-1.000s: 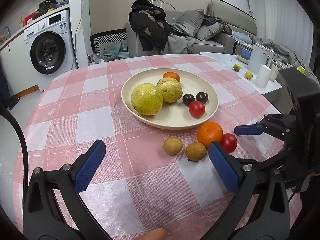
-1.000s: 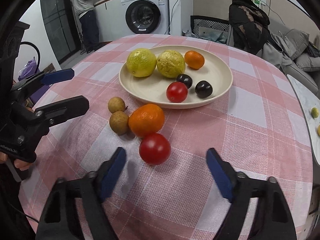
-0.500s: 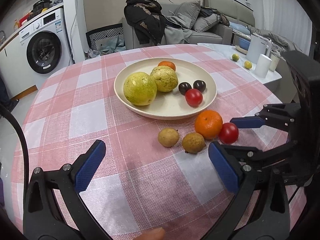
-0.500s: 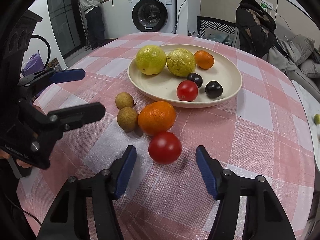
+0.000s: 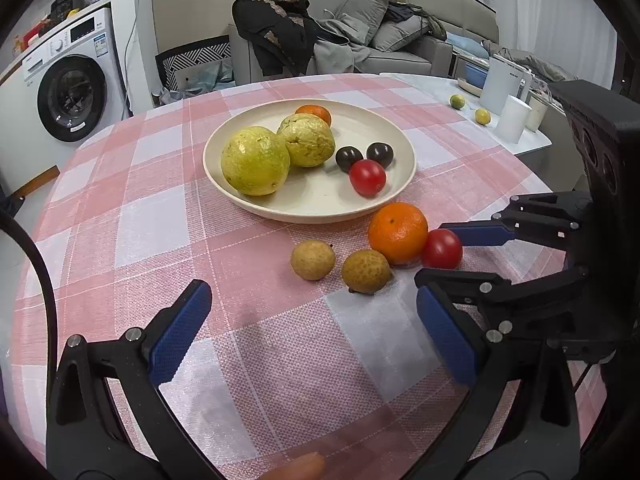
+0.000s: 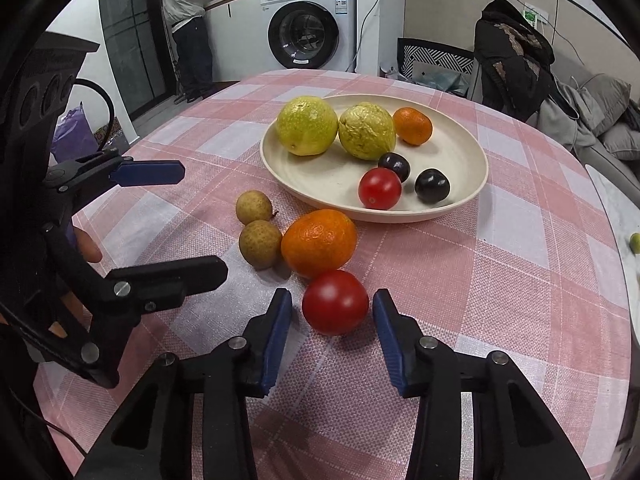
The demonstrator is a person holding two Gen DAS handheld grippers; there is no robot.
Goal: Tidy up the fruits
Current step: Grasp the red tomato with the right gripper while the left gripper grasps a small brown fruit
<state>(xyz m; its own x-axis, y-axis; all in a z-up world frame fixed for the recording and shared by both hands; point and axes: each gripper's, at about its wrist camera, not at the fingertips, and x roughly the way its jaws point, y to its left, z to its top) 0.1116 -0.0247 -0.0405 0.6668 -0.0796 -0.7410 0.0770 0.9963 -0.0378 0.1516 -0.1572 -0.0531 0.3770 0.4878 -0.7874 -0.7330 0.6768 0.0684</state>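
We've got the right tongs (image 6: 332, 334) released, pads either side of the tomato (image 6: 335, 302) on the bench (image 6: 520, 280) – not touching yet, orange (image 6: 319, 242) just behind. Left tongs (image 5: 316, 344) released too, farther off; plate (image 6: 472, 196) beyond.

The left wrist view is taken low over the worktop (image 5: 160, 216), along the left tongs (image 5: 312, 336), facing the sofa (image 5: 400, 52). The right wrist view is taken nearer the fruit, along the right tongs (image 6: 332, 332), facing the washer (image 6: 308, 34). The plate (image 5: 240, 196) (image 6: 476, 176), the loose tomato (image 5: 442, 249) (image 6: 335, 302) and the orange (image 5: 398, 233) (image 6: 319, 242) are shared by the 2 views, and each pair of tongs is seen from the other side.
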